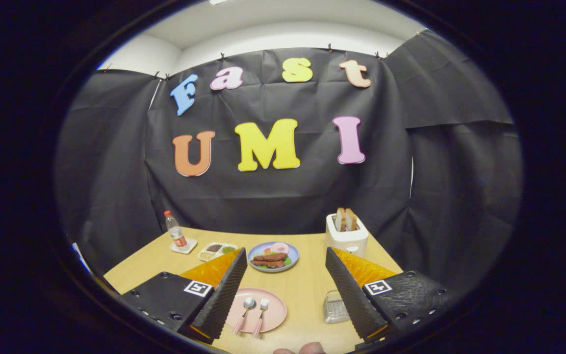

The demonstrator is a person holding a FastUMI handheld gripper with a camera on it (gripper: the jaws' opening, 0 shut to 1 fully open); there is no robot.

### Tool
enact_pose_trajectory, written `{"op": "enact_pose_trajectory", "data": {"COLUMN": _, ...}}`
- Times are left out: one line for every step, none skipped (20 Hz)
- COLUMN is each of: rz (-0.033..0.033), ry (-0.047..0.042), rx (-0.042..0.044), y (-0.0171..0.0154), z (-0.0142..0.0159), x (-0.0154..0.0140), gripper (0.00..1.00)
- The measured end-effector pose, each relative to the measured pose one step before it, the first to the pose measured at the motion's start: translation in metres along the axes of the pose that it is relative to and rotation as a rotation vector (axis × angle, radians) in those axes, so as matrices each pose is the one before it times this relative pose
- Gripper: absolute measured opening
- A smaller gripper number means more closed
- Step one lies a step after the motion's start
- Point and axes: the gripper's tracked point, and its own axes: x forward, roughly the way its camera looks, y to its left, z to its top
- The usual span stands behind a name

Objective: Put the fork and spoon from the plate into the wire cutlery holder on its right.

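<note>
A pink plate lies on the wooden table below and between my fingers, closer to the left one. On it rest a spoon and, just to its right, a fork, both with pink handles pointing toward me. The wire cutlery holder stands to the plate's right, partly hidden behind my right finger. My gripper hovers above the table, open wide, with nothing between its fingers.
Beyond the fingers a blue plate of food sits mid-table. A white toaster with bread stands at the back right. A bottle on a coaster and a small food tray are at the back left. Fingertips of a hand show at the near edge.
</note>
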Motion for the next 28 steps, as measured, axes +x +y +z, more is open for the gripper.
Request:
{"op": "enact_pose_trajectory", "data": {"rz": 0.00514, "ry": 0.02559, "rx": -0.00312, "y": 0.00500, "z": -0.01101, "x": 0.00298, "gripper": 0.96}}
{"op": "enact_pose_trajectory", "data": {"rz": 0.00636, "ry": 0.02443, "rx": -0.00363, "y": 0.00615, "z": -0.01155, "x": 0.00359, "gripper": 0.96}}
{"op": "enact_pose_trajectory", "data": {"rz": 0.00207, "ry": 0.02952, "rx": -0.00946, "y": 0.00549, "z": -0.01199, "x": 0.00408, "gripper": 0.96}}
{"op": "enact_pose_trajectory", "data": {"rz": 0.00276, "ry": 0.02510, "rx": -0.00747, "y": 0.00378, "z": -0.01200, "x": 0.00415, "gripper": 0.97}}
{"op": "enact_pose_trajectory", "data": {"rz": 0.00283, "ry": 0.02474, "rx": -0.00523, "y": 0.00474, "z": -0.00974, "x": 0.00433, "gripper": 0.96}}
{"op": "enact_pose_trajectory", "data": {"rz": 0.00180, "ry": 0.02520, "rx": -0.00416, "y": 0.00420, "z": -0.01064, "x": 0.00412, "gripper": 0.96}}
{"op": "enact_pose_trajectory", "data": {"rz": 0.00015, "ry": 0.02941, "rx": -0.00858, "y": 0.00366, "z": -0.01112, "x": 0.00471, "gripper": 0.96}}
{"op": "enact_pose_trajectory", "data": {"rz": 0.00077, "ry": 0.01844, "rx": -0.00515, "y": 0.00247, "z": -0.00979, "x": 0.00567, "gripper": 0.96}}
{"op": "enact_pose_trajectory", "data": {"rz": -0.00397, "ry": 0.03067, "rx": -0.00689, "y": 0.00127, "z": -0.01303, "x": 0.00676, "gripper": 0.96}}
{"op": "enact_pose_trajectory", "data": {"rz": 0.00135, "ry": 0.02787, "rx": -0.00266, "y": 0.00265, "z": -0.01210, "x": 0.00541, "gripper": 0.96}}
{"op": "enact_pose_trajectory", "data": {"rz": 0.00165, "ry": 0.03845, "rx": -0.00093, "y": 0.00322, "z": -0.01324, "x": 0.00574, "gripper": 0.96}}
{"op": "enact_pose_trajectory", "data": {"rz": -0.00006, "ry": 0.03573, "rx": -0.00128, "y": 0.00321, "z": -0.01094, "x": 0.00844, "gripper": 0.97}}
{"op": "enact_pose_trajectory", "data": {"rz": -0.00424, "ry": 0.03055, "rx": 0.00042, "y": 0.00190, "z": -0.01063, "x": 0.00664, "gripper": 0.97}}
{"op": "enact_pose_trajectory", "data": {"rz": -0.00561, "ry": 0.02705, "rx": 0.00043, "y": 0.00096, "z": -0.00926, "x": 0.00603, "gripper": 0.97}}
{"op": "enact_pose_trajectory", "data": {"rz": -0.00571, "ry": 0.02547, "rx": -0.00188, "y": 0.00015, "z": -0.00957, "x": 0.00675, "gripper": 0.97}}
{"op": "enact_pose_trajectory", "data": {"rz": -0.00471, "ry": 0.03443, "rx": -0.00852, "y": 0.00081, "z": -0.00772, "x": 0.00710, "gripper": 0.97}}
{"op": "enact_pose_trajectory", "data": {"rz": 0.00396, "ry": 0.03159, "rx": -0.00466, "y": 0.00236, "z": -0.00794, "x": 0.00732, "gripper": 0.97}}
{"op": "enact_pose_trajectory", "data": {"rz": -0.00100, "ry": 0.01815, "rx": -0.00147, "y": 0.00111, "z": -0.00560, "x": 0.00565, "gripper": 0.97}}
{"op": "enact_pose_trajectory", "data": {"rz": -0.00534, "ry": 0.01356, "rx": -0.00110, "y": -0.00016, "z": -0.00519, "x": 0.00522, "gripper": 0.96}}
{"op": "enact_pose_trajectory", "data": {"rz": -0.00189, "ry": 0.01225, "rx": -0.00032, "y": 0.00052, "z": -0.00332, "x": 0.00582, "gripper": 0.96}}
{"op": "enact_pose_trajectory", "data": {"rz": -0.00061, "ry": 0.01340, "rx": -0.00178, "y": 0.00228, "z": -0.00207, "x": 0.00636, "gripper": 0.93}}
{"op": "enact_pose_trajectory", "data": {"rz": 0.00264, "ry": 0.01823, "rx": -0.00508, "y": 0.00334, "z": -0.00393, "x": 0.00756, "gripper": 0.87}}
{"op": "enact_pose_trajectory", "data": {"rz": 0.00018, "ry": 0.02262, "rx": -0.00814, "y": 0.00146, "z": -0.00464, "x": 0.00773, "gripper": 0.82}}
{"op": "enact_pose_trajectory", "data": {"rz": 0.00307, "ry": 0.01847, "rx": -0.00659, "y": 0.00240, "z": -0.00145, "x": 0.00598, "gripper": 0.76}}
{"op": "enact_pose_trajectory", "data": {"rz": -0.00830, "ry": 0.01061, "rx": -0.00610, "y": -0.00071, "z": -0.00095, "x": 0.00469, "gripper": 0.71}}
{"op": "enact_pose_trajectory", "data": {"rz": -0.00043, "ry": 0.01140, "rx": -0.00275, "y": 0.00104, "z": -0.00188, "x": 0.00357, "gripper": 0.65}}
{"op": "enact_pose_trajectory", "data": {"rz": -0.01680, "ry": 0.01343, "rx": -0.00597, "y": -0.00214, "z": -0.00496, "x": 0.00839, "gripper": 0.59}}
{"op": "enact_pose_trajectory", "data": {"rz": 0.00034, "ry": 0.00961, "rx": 0.00384, "y": -0.00053, "z": -0.00152, "x": -0.00097, "gripper": 0.54}}
